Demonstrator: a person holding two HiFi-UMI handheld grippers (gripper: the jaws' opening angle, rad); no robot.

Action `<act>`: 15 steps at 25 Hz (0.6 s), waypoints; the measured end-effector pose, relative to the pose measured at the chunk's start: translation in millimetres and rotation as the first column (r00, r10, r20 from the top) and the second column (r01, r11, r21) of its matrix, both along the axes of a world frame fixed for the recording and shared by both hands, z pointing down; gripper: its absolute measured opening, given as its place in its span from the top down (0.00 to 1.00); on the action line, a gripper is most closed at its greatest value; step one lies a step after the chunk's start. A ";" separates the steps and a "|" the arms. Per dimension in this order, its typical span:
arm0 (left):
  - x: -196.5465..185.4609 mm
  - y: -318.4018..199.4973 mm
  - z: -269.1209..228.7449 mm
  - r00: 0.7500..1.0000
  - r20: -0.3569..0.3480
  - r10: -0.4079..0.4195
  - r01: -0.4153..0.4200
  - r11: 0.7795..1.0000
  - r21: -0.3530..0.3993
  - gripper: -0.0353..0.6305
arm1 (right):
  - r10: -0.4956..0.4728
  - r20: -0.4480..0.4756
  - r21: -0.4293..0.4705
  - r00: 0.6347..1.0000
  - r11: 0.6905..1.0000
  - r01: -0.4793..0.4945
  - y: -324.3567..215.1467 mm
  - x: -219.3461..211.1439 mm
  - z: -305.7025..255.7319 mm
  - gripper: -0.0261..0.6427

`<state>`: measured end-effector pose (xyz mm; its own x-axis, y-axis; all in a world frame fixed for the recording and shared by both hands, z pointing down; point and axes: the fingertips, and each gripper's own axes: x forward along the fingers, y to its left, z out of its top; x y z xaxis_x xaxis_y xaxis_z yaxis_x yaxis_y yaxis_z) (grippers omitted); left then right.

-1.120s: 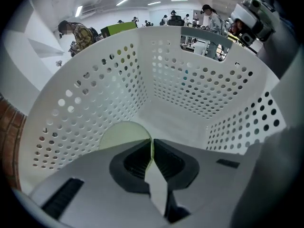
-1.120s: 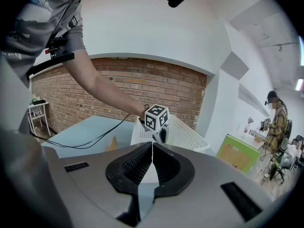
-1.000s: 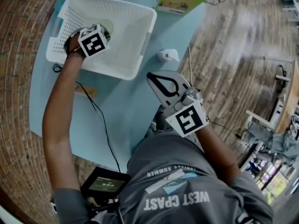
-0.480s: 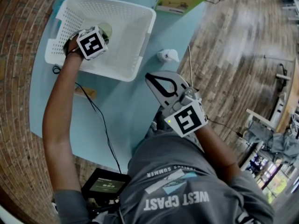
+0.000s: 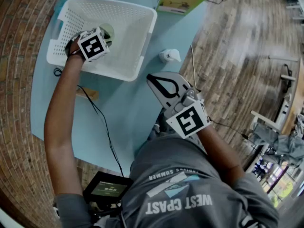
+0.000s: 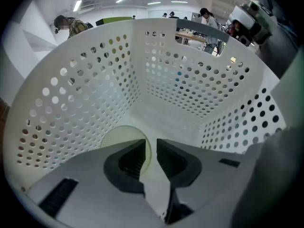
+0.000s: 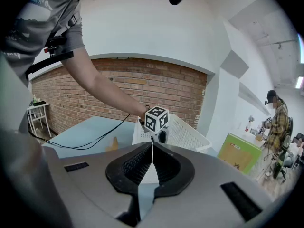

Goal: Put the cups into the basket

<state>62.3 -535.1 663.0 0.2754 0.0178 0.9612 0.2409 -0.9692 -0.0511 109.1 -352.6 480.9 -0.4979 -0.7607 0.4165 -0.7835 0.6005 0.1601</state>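
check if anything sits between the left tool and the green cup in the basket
Nothing visible does. The left tool, whose jaws have just been opening, hangs over the green cup in the basket, and the cup's rim shows in the gap between them.

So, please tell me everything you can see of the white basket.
The white basket is rectangular, seemingly plastic, its walls pierced with rows of round holes, with a slot handle near the rim. It stands upright on the light blue table, open side up. A pale green cup sits on its floor. The left claw reaches down inside; its jaws have just been opening, the cup's rim between them.
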 end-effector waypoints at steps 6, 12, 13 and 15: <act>3.7 5.6 -32.5 0.999 -0.044 0.018 -0.016 0.999 0.036 0.82 | -0.014 -0.001 0.023 1.000 1.000 0.014 6.0 -7.3 -9.6 0.94; -7.1 0.5 -82.5 0.988 -0.147 -0.048 0.067 0.989 0.134 0.82 | -0.034 0.000 0.055 0.999 0.998 0.034 15.9 -18.3 -24.5 0.94; -9.0 0.6 -92.0 0.983 -0.174 -0.058 0.085 0.986 0.147 0.82 | -0.038 0.001 0.061 0.999 0.997 0.038 17.8 -20.8 -27.6 0.94; -13.9 3.0 -113.7 0.969 -0.232 -0.081 0.122 0.978 0.169 0.82 | -0.052 0.005 0.075 0.999 0.996 0.051 22.2 -26.5 -34.1 0.94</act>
<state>48.4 -532.1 549.3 0.4743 -0.1893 0.8598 0.1046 -0.9576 -0.2686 82.6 -330.4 446.8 -0.5398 -0.7629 0.3559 -0.7533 0.6265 0.2004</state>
